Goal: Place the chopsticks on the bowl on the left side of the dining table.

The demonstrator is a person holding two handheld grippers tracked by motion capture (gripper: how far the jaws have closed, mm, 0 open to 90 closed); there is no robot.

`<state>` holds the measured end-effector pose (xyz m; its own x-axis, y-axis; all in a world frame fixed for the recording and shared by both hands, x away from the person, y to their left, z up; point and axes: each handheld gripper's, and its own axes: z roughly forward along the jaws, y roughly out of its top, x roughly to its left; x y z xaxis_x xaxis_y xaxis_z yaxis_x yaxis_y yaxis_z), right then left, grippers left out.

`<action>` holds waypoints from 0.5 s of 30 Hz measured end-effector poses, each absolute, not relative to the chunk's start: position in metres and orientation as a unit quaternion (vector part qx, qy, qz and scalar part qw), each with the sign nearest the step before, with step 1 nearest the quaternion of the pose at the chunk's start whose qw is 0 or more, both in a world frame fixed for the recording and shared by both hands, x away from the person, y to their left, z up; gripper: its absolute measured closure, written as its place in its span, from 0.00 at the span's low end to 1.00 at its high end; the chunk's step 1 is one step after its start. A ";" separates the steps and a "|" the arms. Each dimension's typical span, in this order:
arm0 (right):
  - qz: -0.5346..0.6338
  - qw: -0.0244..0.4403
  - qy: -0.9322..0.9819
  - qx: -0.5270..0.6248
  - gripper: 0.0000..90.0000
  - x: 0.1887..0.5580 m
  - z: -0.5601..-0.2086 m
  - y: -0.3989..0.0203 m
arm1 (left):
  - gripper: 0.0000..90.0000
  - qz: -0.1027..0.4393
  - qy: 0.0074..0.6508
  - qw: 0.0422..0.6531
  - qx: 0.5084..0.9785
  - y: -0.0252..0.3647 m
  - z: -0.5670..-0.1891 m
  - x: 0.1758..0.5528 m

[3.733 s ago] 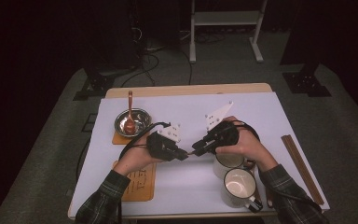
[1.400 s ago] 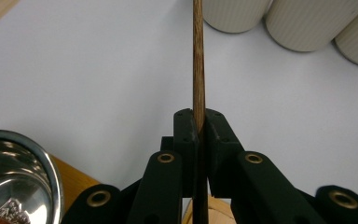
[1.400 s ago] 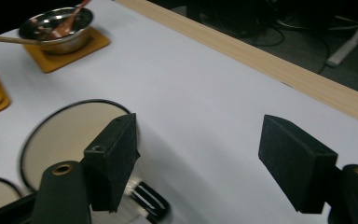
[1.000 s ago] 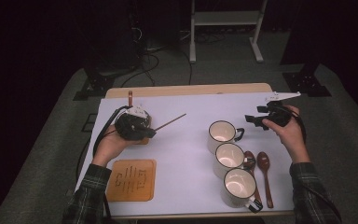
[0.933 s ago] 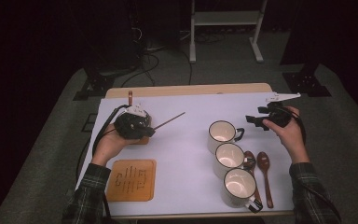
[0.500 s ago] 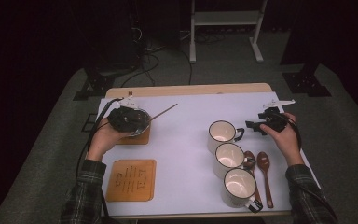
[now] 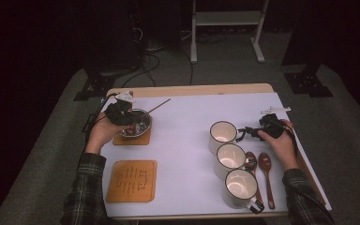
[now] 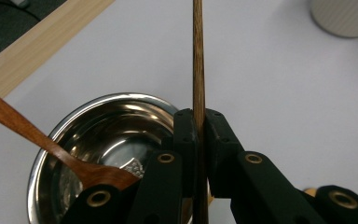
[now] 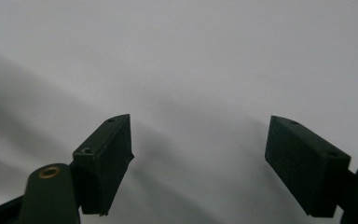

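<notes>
Left claw (image 8: 199,135): it is pinched tight on a thin wooden stick (image 8: 197,56). You hold it low down, and the long end points up and away from you.
Stick's place: it sits over the shiny metal bowl (image 7: 139,123), at about 10 o'clock on the worktop (image 7: 192,140). The long end pokes out toward 1 o'clock from the bowl.
In the bowl: a brown wooden spoon (image 8: 51,149) already lies inside, leaning on the rim.
Under the bowl: an orange mat (image 7: 131,139).
Right claw (image 9: 198,149): it is wide open and holds nothing. It hangs low over bare white worktop at about 3 o'clock, just beside the far cup (image 7: 223,136).
Other things: two more cups (image 7: 230,159) and two spoons (image 7: 265,164) lie at about 4 o'clock. A second orange mat (image 7: 132,180) lies at 7 o'clock.
How to do it well: I think you are putting the stick into the bowl. Lower it slowly. Aim for the free side, away from the spoon. Let the tip rest first, then open up. Keep your right hand away from the cups so you do not bump them.
</notes>
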<state>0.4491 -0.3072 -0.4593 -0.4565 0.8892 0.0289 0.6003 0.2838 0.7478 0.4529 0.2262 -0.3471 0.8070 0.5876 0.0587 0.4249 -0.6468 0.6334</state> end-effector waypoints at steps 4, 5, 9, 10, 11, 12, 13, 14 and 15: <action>0.351 0.207 0.776 0.482 0.24 0.448 -0.463 -0.306 | 0.93 0.135 0.288 0.305 0.898 0.231 -0.350 0.461; 0.351 0.208 0.775 0.482 0.24 0.447 -0.463 -0.306 | 0.93 0.136 0.289 0.304 0.898 0.232 -0.351 0.463; 0.346 0.213 0.777 0.481 0.24 0.447 -0.464 -0.305 | 0.93 0.142 0.296 0.299 0.896 0.236 -0.354 0.469; 0.346 0.213 0.777 0.481 0.24 0.447 -0.464 -0.305 | 0.93 0.141 0.295 0.296 0.898 0.238 -0.355 0.470; 0.348 0.212 0.776 0.481 0.24 0.447 -0.464 -0.305 | 0.93 0.138 0.298 0.296 0.897 0.238 -0.357 0.472; 0.349 0.210 0.775 0.482 0.24 0.447 -0.464 -0.305 | 0.93 0.139 0.299 0.294 0.897 0.239 -0.359 0.473; 0.349 0.209 0.775 0.483 0.24 0.447 -0.465 -0.305 | 0.93 0.140 0.300 0.291 0.897 0.240 -0.360 0.474; 0.349 0.209 0.775 0.484 0.24 0.447 -0.465 -0.305 | 0.93 0.140 0.303 0.290 0.897 0.241 -0.362 0.476; 0.349 0.209 0.775 0.484 0.24 0.447 -0.465 -0.305 | 0.93 0.140 0.303 0.290 0.897 0.241 -0.362 0.476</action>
<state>0.4470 -0.3054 -0.4646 -0.4446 0.8956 0.0133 0.6033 0.2884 0.7435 0.4758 0.2411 -0.3624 0.7774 0.6243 0.0761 0.4618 -0.6487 0.6050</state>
